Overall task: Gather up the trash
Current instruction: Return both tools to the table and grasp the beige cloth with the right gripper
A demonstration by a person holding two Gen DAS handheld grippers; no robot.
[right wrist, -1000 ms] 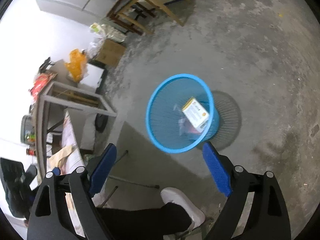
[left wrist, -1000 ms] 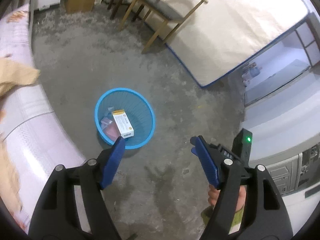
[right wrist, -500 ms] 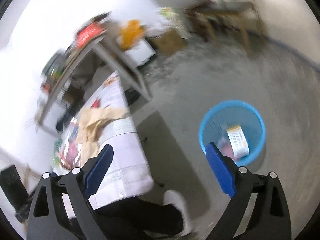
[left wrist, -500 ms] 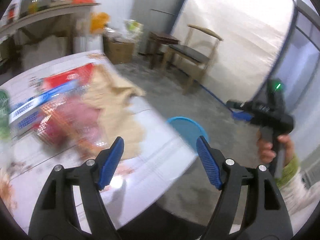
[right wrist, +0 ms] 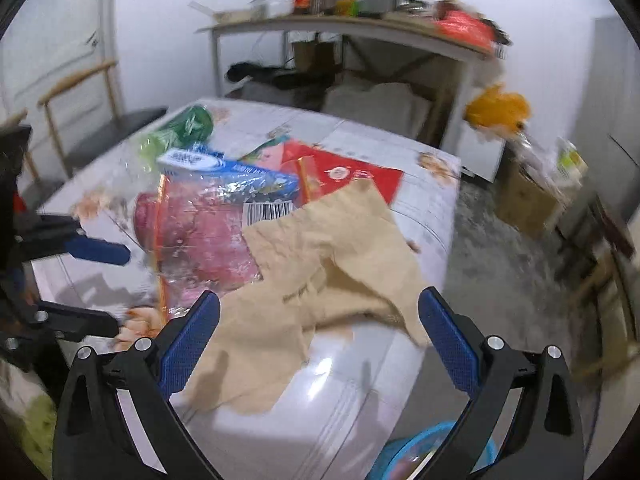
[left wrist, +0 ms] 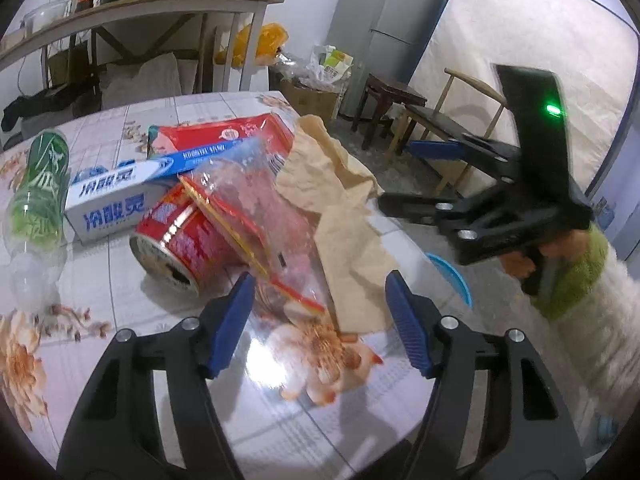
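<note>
Trash covers my table [left wrist: 120,280]: tan paper [right wrist: 320,248] drapes over a clear bag [left wrist: 256,208] (red can [left wrist: 180,240] beneath). Left gripper [left wrist: 318,300], jaws narrowing, and right gripper [right wrist: 318,332], widening, grasp nothing.

Glossy tabletop [left wrist: 120,360], crumpled matt brown paper [left wrist: 340,216], clear shiny plastic bag [left wrist: 256,208], metal can [left wrist: 180,240].

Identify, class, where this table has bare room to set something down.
Bare: the near table strip between red can and left gripper, and the far edge behind the red packet. Crowded: middle, under bottle, clear bag and brown paper.
</note>
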